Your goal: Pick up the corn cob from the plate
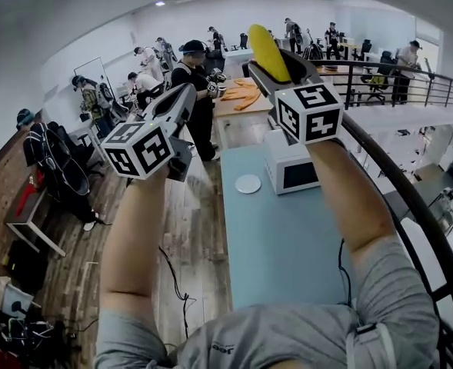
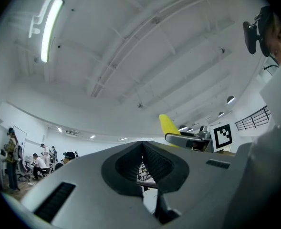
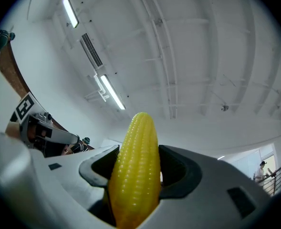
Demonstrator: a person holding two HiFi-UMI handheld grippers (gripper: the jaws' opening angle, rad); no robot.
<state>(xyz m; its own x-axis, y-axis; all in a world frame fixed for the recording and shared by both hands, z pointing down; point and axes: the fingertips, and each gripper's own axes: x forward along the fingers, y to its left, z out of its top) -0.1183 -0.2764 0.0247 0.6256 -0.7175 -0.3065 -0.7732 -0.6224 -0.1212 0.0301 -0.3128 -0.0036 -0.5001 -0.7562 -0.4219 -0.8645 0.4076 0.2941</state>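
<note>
Head view: lower half of corn cob (image 1: pixel 268 51) hidden behind right gripper (image 1: pixel 280 71), so grip can't be read there. Same view: left gripper (image 1: pixel 184 98) tips tucked behind own body. White box (image 1: pixel 288 167) at far end of worktop (image 1: pixel 280 267) partly covered by right forearm (image 1: pixel 341 183). Small white disc (image 1: pixel 248 184) nr worktop's left edge too small for detail. Orange bits (image 1: pixel 241 97) on far bench (image 1: pixel 228 111) too small to ID. Right gripper view: corn cob base cut off by bottom edge. Left gripper view: corn cob bottom masked by right gripper.
</note>
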